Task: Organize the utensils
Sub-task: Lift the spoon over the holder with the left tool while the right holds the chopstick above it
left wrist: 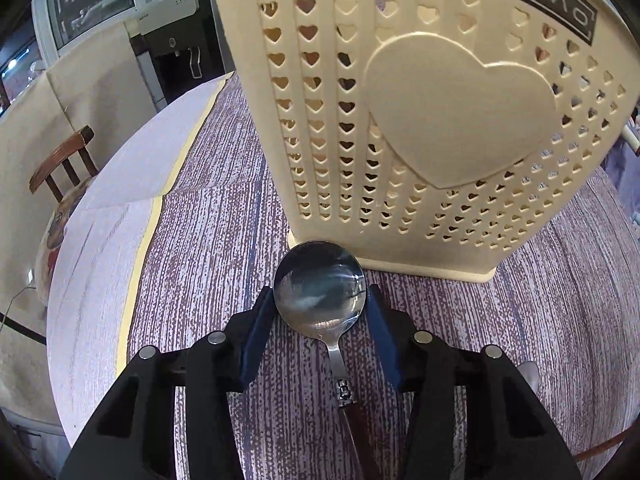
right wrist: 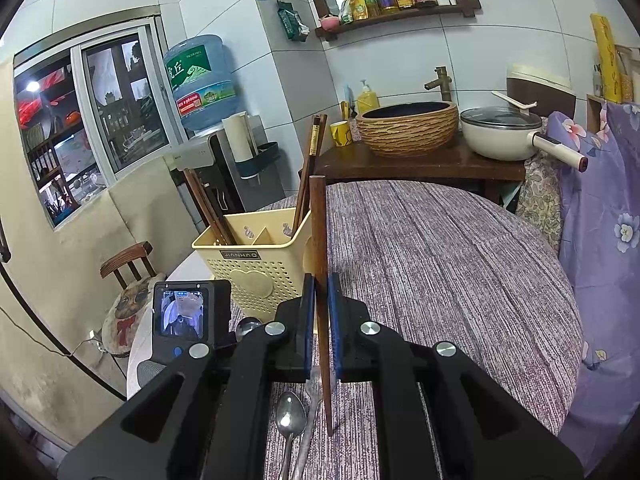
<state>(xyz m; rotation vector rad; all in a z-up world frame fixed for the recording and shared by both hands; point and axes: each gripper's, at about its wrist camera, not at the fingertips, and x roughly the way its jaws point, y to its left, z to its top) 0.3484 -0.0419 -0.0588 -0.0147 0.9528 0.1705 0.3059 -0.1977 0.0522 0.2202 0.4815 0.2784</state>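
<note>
Chopstick [right wrist: 321, 280] stands upright, clamped in the right tool [right wrist: 321, 320]. Only the left view shows the left tool [left wrist: 320, 312] spread wide around a spoon [left wrist: 320, 284] lying beside the caddy [left wrist: 420, 120].

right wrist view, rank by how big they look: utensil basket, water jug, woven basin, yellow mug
1. utensil basket, though it sits nearest the camera, which inflates it
2. woven basin and water jug look about alike, so no ranking between them
3. yellow mug, clearly smallest
</note>
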